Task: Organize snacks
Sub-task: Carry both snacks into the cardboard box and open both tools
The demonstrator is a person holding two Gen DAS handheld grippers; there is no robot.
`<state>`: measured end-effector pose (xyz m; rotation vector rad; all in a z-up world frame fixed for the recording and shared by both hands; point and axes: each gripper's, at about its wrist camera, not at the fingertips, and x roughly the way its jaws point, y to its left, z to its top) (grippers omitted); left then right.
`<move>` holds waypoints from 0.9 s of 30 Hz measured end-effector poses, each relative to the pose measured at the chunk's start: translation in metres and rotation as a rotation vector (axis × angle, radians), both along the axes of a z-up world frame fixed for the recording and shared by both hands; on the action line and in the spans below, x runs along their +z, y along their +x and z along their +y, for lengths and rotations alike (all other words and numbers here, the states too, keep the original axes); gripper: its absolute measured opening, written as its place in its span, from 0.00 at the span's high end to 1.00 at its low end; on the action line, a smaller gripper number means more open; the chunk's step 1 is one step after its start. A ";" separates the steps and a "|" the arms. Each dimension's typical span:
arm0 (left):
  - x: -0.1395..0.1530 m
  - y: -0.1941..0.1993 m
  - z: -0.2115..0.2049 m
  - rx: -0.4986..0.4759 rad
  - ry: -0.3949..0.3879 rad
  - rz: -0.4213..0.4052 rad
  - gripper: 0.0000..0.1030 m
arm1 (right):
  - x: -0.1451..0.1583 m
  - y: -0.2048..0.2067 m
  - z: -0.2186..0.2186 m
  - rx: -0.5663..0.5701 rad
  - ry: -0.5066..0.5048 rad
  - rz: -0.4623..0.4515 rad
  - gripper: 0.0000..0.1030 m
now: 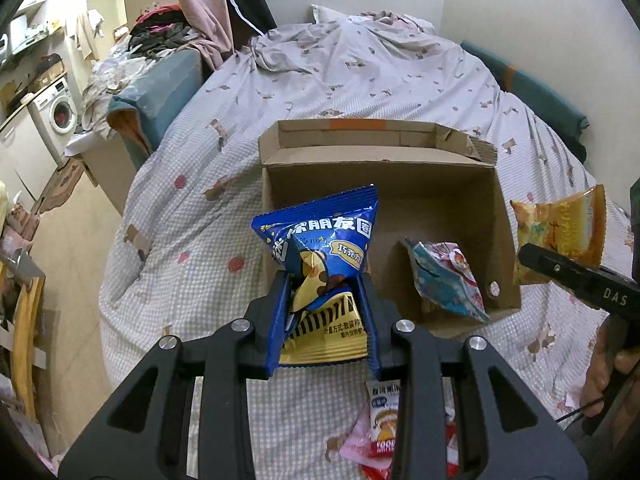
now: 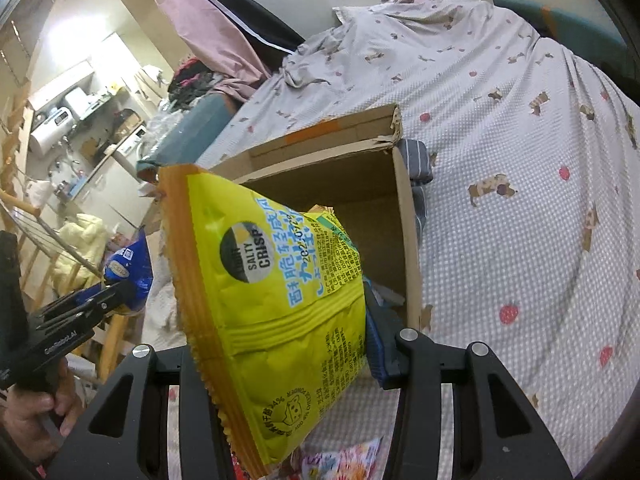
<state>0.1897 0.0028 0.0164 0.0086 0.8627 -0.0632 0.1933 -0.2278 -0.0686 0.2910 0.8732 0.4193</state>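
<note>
Bed (image 1: 360,80) in cluttered room, carrying open box (image 1: 384,184). Yellow bag (image 2: 260,300) clamped in right gripper (image 2: 288,360) jaws, blue bag (image 1: 320,248) pinched in left gripper (image 1: 324,320), both beside box. Judged light, crinkly, crushable; best gripped at sealed edge.

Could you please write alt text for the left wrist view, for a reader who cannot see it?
The left gripper clamps a crinkled blue foil snack bag above the near edge of an open brown cardboard box on a checked bedspread. A pale blue snack packet lies inside; at right, the right gripper holds a yellow-orange crisp bag.
</note>
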 end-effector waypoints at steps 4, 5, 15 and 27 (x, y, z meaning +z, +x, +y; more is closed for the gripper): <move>-0.011 0.013 -0.001 0.007 0.016 -0.010 0.72 | -0.005 0.013 0.010 -0.004 -0.068 -0.026 0.55; -0.015 0.016 -0.001 0.014 0.021 -0.020 0.72 | -0.006 0.016 0.012 -0.007 -0.085 -0.034 0.55; -0.044 0.032 0.000 0.016 0.008 0.014 0.72 | -0.015 0.032 0.018 -0.026 -0.115 -0.038 0.54; -0.047 0.036 0.002 0.024 -0.018 0.034 0.71 | -0.019 0.036 0.012 -0.038 -0.073 -0.021 0.52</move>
